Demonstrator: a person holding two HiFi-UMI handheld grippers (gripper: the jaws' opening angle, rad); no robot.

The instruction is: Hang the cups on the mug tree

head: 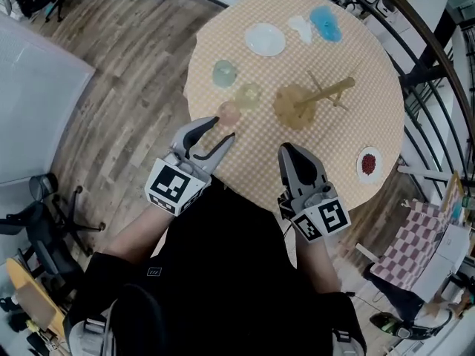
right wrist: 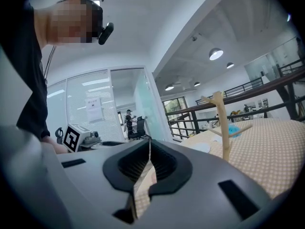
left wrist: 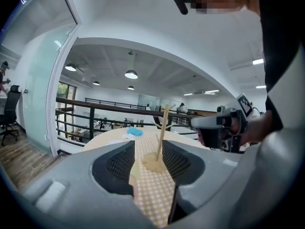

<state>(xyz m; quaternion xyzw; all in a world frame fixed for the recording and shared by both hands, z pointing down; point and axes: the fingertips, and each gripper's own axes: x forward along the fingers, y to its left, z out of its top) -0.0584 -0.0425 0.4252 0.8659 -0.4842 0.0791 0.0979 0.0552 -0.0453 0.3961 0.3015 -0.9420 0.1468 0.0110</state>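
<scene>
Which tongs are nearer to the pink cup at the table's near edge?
Left. The left tongs sit just short of the pink cup; the right tongs are farther off, to its right.

Bright, even light on my end, from round ceiling lamps (left wrist: 131, 74) up at 12 o'clock. Both gripper views bend hard fisheye with black corners, and the jaws close up look soft. Shadows on the tabletop (head: 349, 132) are faint.

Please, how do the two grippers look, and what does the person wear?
The left gripper and the right gripper look alike. Each has a grey body, curved jaws lined with black ribbed pads, and a cube with black-and-white square markers at the rear. The person wears a black top.
</scene>
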